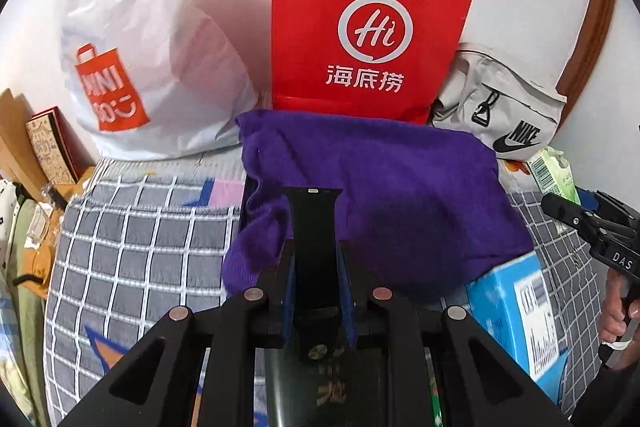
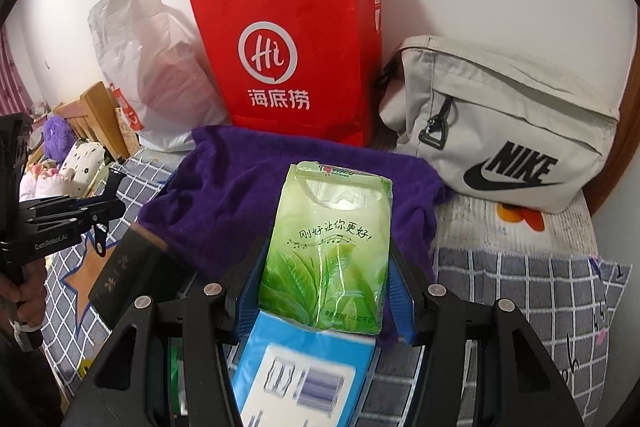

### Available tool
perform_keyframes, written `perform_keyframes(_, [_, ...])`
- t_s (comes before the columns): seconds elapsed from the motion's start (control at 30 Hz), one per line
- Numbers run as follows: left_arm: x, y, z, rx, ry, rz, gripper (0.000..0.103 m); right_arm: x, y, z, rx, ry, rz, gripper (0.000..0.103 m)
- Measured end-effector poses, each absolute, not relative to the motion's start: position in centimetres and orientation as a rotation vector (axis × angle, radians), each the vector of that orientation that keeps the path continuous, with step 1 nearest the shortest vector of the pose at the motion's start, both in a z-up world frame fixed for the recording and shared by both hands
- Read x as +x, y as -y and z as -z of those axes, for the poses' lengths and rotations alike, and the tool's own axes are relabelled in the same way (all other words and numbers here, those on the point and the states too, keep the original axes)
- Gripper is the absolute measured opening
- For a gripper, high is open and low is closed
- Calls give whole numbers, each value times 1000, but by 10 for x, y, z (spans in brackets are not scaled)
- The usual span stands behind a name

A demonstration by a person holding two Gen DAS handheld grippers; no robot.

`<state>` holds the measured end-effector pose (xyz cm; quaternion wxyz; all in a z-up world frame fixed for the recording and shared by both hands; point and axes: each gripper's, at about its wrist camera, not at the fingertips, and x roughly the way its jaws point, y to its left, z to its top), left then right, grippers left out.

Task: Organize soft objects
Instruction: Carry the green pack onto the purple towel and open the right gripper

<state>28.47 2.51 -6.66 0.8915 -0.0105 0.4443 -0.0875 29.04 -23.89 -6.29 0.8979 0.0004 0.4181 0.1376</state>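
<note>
My left gripper [image 1: 316, 259] is shut on a black watch strap [image 1: 314, 223] and holds it upright over the near edge of a purple towel [image 1: 400, 195]. The strap also shows in the right wrist view [image 2: 114, 183]. My right gripper [image 2: 324, 275] is shut on a green pack of tissues [image 2: 328, 247], held above the purple towel [image 2: 224, 187]. The towel lies crumpled on the checked bed cover [image 1: 140, 235]. The right gripper shows at the right edge of the left wrist view [image 1: 576, 215], with the tissue pack [image 1: 552, 171] in it.
Against the wall stand a white Miniso plastic bag [image 1: 132, 59], a red paper bag [image 1: 360, 27] and a grey Nike pouch [image 2: 504, 131]. A blue box [image 2: 296, 375] and a dark box [image 2: 128, 271] lie near me. Plush toys [image 2: 76, 163] sit far left.
</note>
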Motion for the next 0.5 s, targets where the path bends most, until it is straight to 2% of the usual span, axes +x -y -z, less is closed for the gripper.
perform_keyframes(0.5, [364, -12, 79, -30, -949, 206, 19, 364, 226, 86, -48, -926, -306, 54])
